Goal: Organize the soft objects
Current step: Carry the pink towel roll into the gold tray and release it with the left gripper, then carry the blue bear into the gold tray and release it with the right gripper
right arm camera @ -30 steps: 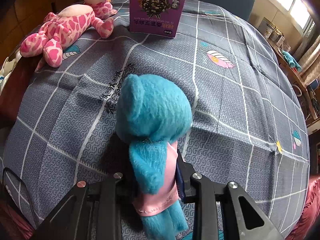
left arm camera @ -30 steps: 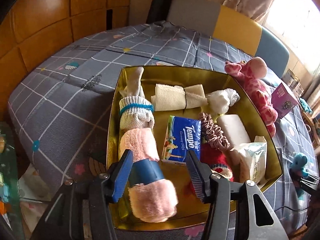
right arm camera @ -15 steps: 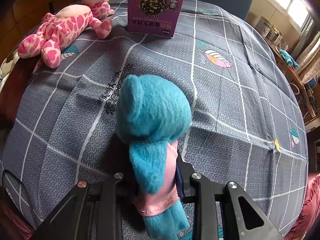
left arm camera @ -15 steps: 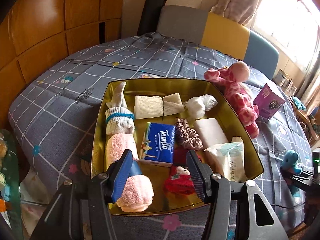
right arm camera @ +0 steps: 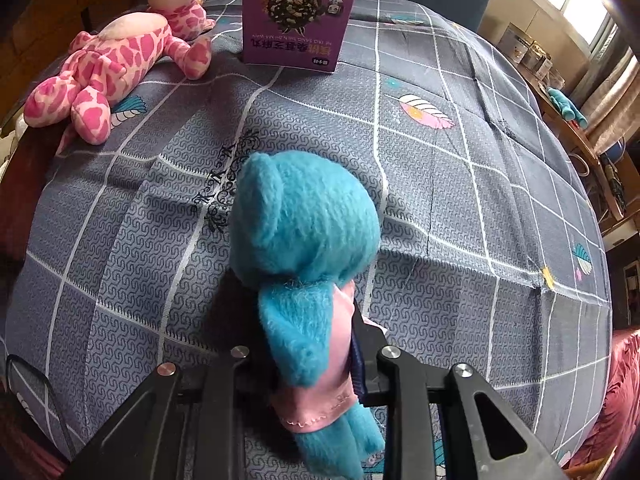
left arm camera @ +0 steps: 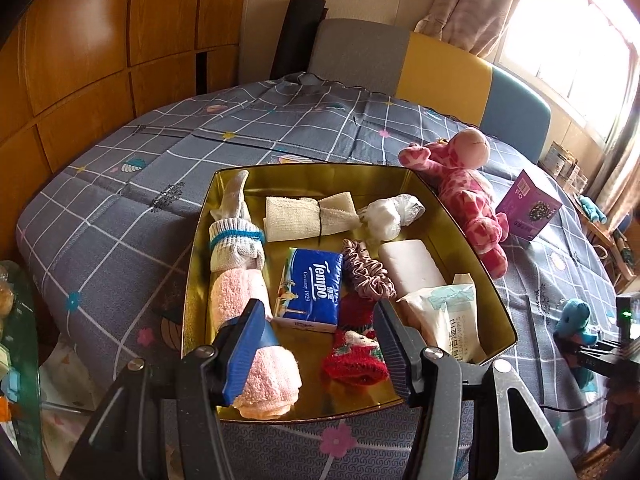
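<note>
A gold tin tray (left arm camera: pixel 312 176) on the checked grey cloth holds a pink towel roll (left arm camera: pixel 234 296), a white sock roll (left arm camera: pixel 236 240), a blue Tempo tissue pack (left arm camera: pixel 312 288), a scrunchie (left arm camera: pixel 368 276), a wipes pack (left arm camera: pixel 448 320) and a red knit piece (left arm camera: pixel 352 364). My left gripper (left arm camera: pixel 318 312) hangs open over the tray's near edge with nothing between its fingers. My right gripper (right arm camera: pixel 308 332) is shut on the body of a blue plush toy (right arm camera: pixel 304 220), head up just above the cloth. That blue plush toy (left arm camera: pixel 574 320) also shows at the right of the left wrist view.
A pink spotted plush (left arm camera: pixel 464 196) lies against the tray's right wall, also seen as the pink spotted plush (right arm camera: pixel 120 60) far left. A purple box (right arm camera: pixel 296 20) stands behind it. Chairs (left arm camera: pixel 440 68) line the far edge. A glass side table (left arm camera: pixel 16 340) sits at left.
My left gripper has drawn back and up from the tray; the pink towel roll that was between its fingers stays lying in the tray. The right gripper still holds the blue plush in place.
</note>
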{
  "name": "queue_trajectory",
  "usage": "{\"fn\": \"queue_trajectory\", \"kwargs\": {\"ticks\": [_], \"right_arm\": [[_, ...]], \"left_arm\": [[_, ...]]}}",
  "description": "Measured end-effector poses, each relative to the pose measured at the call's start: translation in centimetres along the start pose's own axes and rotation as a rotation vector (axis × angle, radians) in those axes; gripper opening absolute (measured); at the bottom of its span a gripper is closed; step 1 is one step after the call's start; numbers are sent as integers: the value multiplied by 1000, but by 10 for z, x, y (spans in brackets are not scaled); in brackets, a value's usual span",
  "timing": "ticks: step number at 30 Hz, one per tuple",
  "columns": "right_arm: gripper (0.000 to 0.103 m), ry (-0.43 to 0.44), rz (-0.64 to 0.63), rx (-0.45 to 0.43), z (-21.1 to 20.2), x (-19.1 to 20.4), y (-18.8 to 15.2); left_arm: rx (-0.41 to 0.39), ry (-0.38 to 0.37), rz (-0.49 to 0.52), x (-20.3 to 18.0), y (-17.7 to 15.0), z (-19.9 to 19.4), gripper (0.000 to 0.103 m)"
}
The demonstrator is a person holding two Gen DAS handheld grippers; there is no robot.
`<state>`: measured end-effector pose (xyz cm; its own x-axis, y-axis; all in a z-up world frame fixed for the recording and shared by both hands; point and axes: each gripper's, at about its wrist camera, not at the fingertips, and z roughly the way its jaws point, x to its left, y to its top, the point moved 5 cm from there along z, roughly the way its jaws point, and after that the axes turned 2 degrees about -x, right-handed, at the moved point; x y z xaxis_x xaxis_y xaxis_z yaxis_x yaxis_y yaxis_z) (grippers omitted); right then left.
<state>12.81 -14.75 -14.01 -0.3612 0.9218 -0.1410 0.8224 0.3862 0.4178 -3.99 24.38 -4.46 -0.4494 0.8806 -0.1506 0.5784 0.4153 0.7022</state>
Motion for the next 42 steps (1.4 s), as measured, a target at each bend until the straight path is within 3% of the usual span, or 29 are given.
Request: {"fn": "queue_trajectory", "kwargs": {"ticks": [13, 18, 20, 30, 37, 42], "right_arm": [[26, 18, 62, -12, -16, 1, 6], [26, 88, 106, -55, -43, 13, 19], [26, 157, 118, -75, -55, 24, 26], [26, 455, -59, -133, -105, 151, 65], [26, 551, -189, -137, -118, 245, 88], [26, 583, -200, -157, -121, 281, 100]], "left_arm": [[-2, 10, -14, 6, -3, 0, 59], [1, 15, -24, 10, -3, 1, 59], [-5, 18, -30, 12, -2, 0, 59], [-17, 46, -62, 30, 0, -5, 59], [-18, 74, -98, 47, 0, -7, 59], [-27, 87, -103, 52, 1, -8, 59]]}}
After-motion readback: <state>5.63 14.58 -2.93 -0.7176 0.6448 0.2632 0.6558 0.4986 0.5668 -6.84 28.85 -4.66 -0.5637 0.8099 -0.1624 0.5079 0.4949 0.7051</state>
